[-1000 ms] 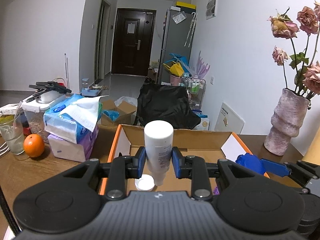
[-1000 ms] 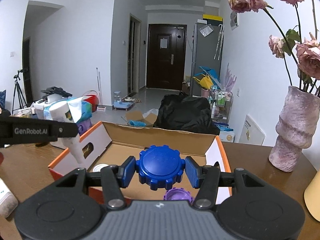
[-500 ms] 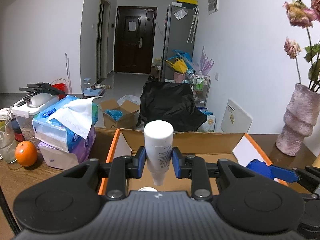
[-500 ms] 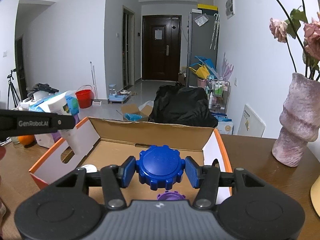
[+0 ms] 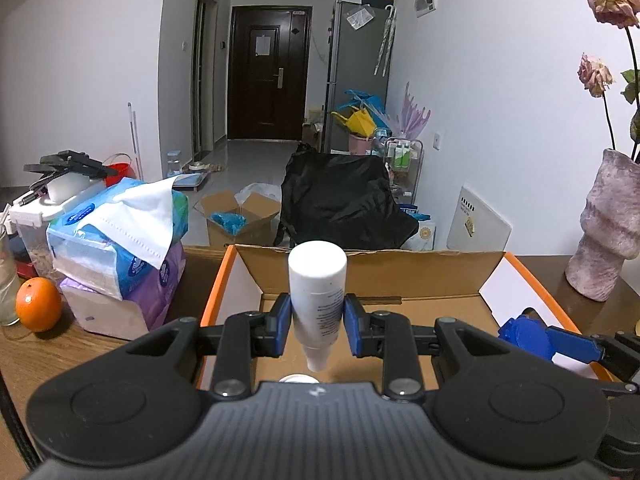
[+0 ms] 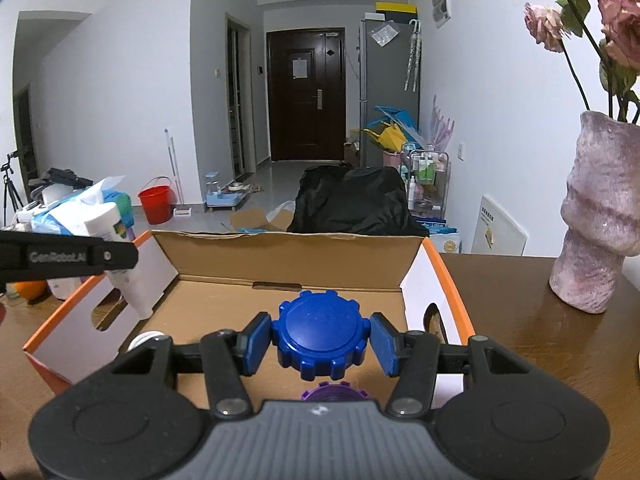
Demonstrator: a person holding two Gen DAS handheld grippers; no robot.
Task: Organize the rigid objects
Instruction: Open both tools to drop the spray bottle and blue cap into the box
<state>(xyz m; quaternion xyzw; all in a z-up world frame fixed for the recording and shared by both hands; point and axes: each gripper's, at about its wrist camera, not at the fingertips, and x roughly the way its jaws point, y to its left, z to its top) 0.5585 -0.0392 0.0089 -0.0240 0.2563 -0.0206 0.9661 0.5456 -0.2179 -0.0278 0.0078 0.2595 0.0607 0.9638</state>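
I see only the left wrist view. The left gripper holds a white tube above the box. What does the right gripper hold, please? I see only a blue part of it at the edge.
Observer: The right gripper is shut on a blue ridged cap, round and knob-like, above the cardboard box.
Operator: Is something under that cap?
Observer: Yes, a purple ridged cap lies in the box just below it.
Operator: Does the white tube hang inside the box walls?
Observer: The right wrist view shows the white tube at the box's left wall; inside or outside, I cannot tell.

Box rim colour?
Orange, on the cardboard box; clearest in the right wrist view.
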